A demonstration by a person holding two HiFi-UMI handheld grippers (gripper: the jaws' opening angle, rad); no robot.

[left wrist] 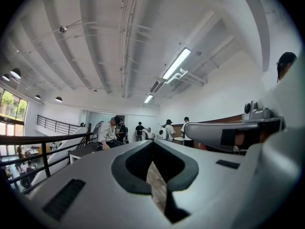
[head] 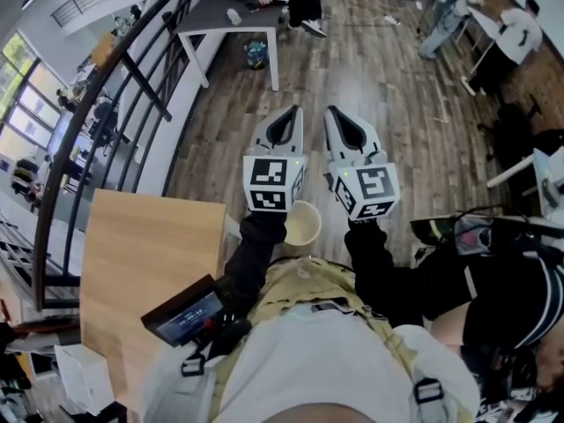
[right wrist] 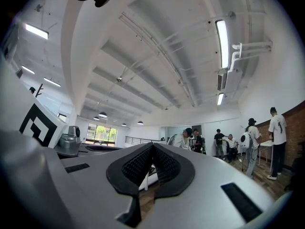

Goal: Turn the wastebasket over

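Left gripper (head: 295, 110): held level and pointed forward over the floor; in the left gripper view (left wrist: 152, 142) its jaws are seen closed tip to tip, with nothing clamped between them.
Right gripper (head: 331, 110): held just beside the left one, side by side with it, tilted slightly upward; in the right gripper view (right wrist: 152, 145) its ribbed black pads (right wrist: 164, 165) are seen pressed together at the tips, with nothing held.
Wastebasket: a pale cream round wastebasket (head: 304, 226) is seen from above on the floor, mouth upward, below and between the two marker cubes; its rim is partly covered by the left gripper's cube and the dark sleeves. It is touched by neither gripper.
Surroundings: a light wooden tabletop (head: 145, 254) lies just beside the wastebasket on its left; a black metal railing (head: 97, 104) runs along the left; a grey table with white legs (head: 231, 20) stands farther ahead on the brown wood-plank floor (head: 388, 95).
People: several are seen at the far end of the room.
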